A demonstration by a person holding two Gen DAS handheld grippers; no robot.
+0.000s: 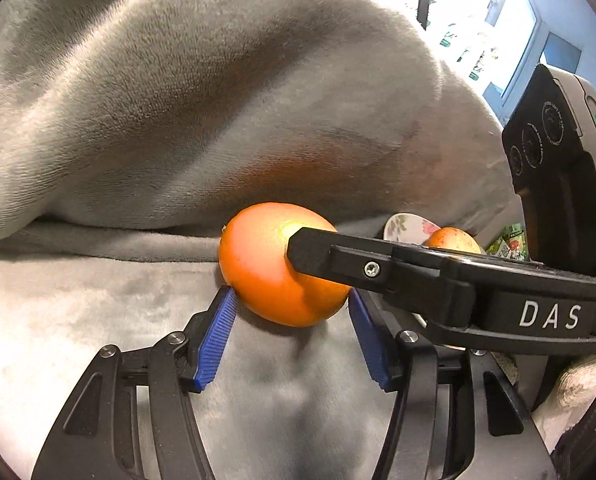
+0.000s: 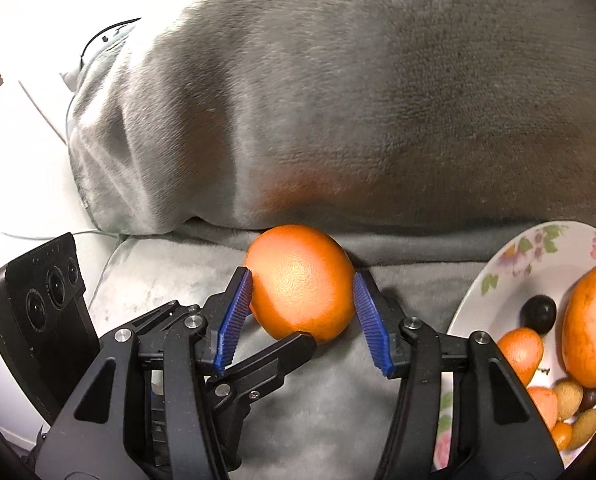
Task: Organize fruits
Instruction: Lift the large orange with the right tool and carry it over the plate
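Grey blanket: orange tilted right.

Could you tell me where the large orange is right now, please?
The large orange lies on the grey blanket, centred in both wrist views, between the right gripper pads, left of the floral plate.

A home, likely a living room or bedroom: a plush grey blanket drapes soft furniture beyond the jaws, a floral china plate of fruit sits to their right, and a bright window stands farther off.
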